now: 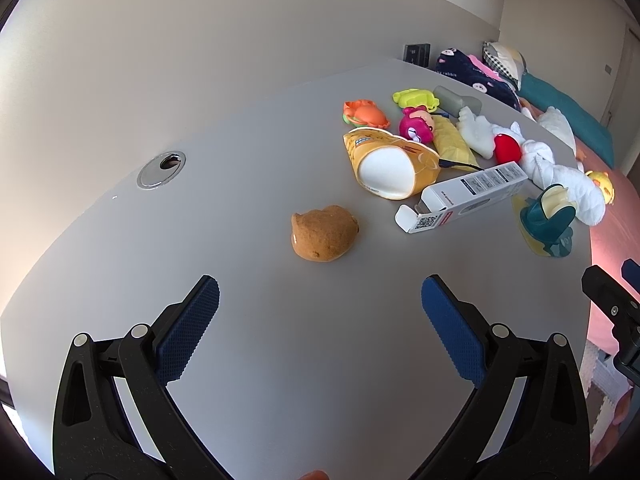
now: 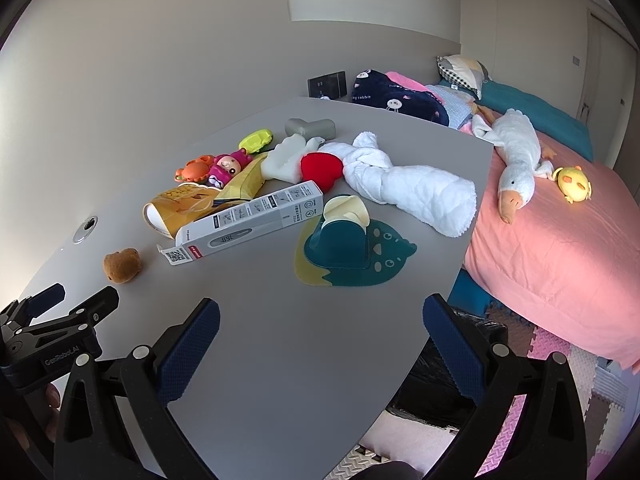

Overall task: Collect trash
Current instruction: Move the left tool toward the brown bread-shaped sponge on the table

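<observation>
Left gripper: the left gripper (image 1: 320,300) hovers over the grey table (image 1: 248,160), its blue-padded fingers spread wide and holding nothing.
Right gripper: the right gripper (image 2: 320,312) hangs above the table's near edge, fingers likewise spread and empty.
Nearest item: a small brown plush toy (image 1: 324,233) lies alone on the tabletop just ahead of the left gripper, apart from the main clutter.
Trash: an opened white thermometer box (image 2: 250,220), end flap hanging out, lies on its side mid-table, touching a crumpled yellow snack bag (image 1: 386,162) behind it.
Beside the box: a teal and yellow silicone mat (image 2: 352,256) sits at the table's bed-side edge.
Other clutter: an orange crab toy (image 1: 366,113), a pink doll (image 1: 416,123), a yellow-green toy (image 1: 414,98) and a knotted white towel (image 2: 404,184) crowd the far half.
Background: a white goose plush (image 2: 516,156) rests on a pink-sheeted bed (image 2: 560,248) alongside the table.
</observation>
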{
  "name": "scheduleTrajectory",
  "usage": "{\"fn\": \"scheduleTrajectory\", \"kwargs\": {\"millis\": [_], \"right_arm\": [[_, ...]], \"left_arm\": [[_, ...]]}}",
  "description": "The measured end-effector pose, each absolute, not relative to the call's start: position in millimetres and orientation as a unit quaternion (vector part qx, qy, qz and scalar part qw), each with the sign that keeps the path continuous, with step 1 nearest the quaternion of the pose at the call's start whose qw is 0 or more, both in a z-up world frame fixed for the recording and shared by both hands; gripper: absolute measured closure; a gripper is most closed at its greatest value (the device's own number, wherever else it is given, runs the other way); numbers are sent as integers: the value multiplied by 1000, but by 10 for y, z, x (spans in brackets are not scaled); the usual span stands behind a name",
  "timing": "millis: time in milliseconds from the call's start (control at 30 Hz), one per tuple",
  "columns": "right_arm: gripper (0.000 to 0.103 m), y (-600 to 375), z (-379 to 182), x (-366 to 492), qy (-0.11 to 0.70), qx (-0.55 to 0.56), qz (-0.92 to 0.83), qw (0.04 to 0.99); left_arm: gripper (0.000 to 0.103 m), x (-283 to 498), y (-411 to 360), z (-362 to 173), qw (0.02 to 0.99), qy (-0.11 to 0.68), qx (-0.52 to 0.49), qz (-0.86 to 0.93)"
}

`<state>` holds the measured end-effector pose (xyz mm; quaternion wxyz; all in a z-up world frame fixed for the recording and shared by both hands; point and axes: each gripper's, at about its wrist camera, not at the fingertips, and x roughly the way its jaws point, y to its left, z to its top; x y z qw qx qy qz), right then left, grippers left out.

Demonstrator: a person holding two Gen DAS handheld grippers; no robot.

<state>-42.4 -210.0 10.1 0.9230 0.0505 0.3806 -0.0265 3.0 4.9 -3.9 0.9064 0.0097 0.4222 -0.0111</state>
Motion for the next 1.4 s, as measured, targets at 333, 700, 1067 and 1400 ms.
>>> {"fn": "scheduleTrajectory", "kwargs": {"millis": [333,700,1067,1400], "right_arm": [[2,-2099,91,-422,381,51,-27,923],[2,-2106,84,-423,382,51,-26,923],[2,-2137,35,-421,386,55,-30,920],[2,-2266,4,-376,388,77,-18,918]], "left_arm": [[5,28,40,-36,906,422,11,-12],[5,36,33,-51,906,423,13,-13],[5,50,44,-71,905,424,-1,-29],[5,125,111,-151,898,440,-2,-16]]}}
